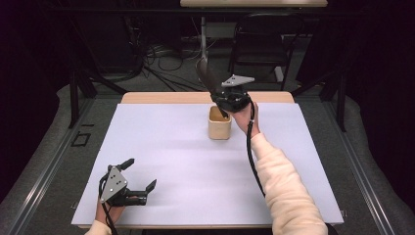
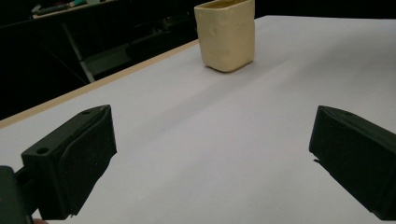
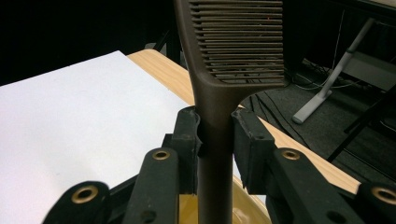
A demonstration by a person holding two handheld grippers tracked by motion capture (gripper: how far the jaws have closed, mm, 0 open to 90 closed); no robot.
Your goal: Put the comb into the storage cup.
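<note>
A dark brown comb (image 3: pixel 233 51) stands upright with its toothed end up, and my right gripper (image 3: pixel 215 140) is shut on its handle. In the high view the comb (image 1: pixel 206 76) rises from the right gripper (image 1: pixel 230 100) just above a cream-yellow cup (image 1: pixel 219 123) near the table's far middle; the handle's lower end reaches into the cup's mouth (image 3: pixel 243 210). My left gripper (image 1: pixel 139 175) rests low at the near left of the table, jaws wide apart with nothing between them. Its own view looks across the white surface at the cup (image 2: pixel 227 33).
The table (image 1: pixel 171 161) has a white top with a wooden far edge (image 1: pixel 161 98). Beyond it stand a black chair (image 1: pixel 262 46), a white stand leg (image 1: pixel 202 36) and loose cables on the floor.
</note>
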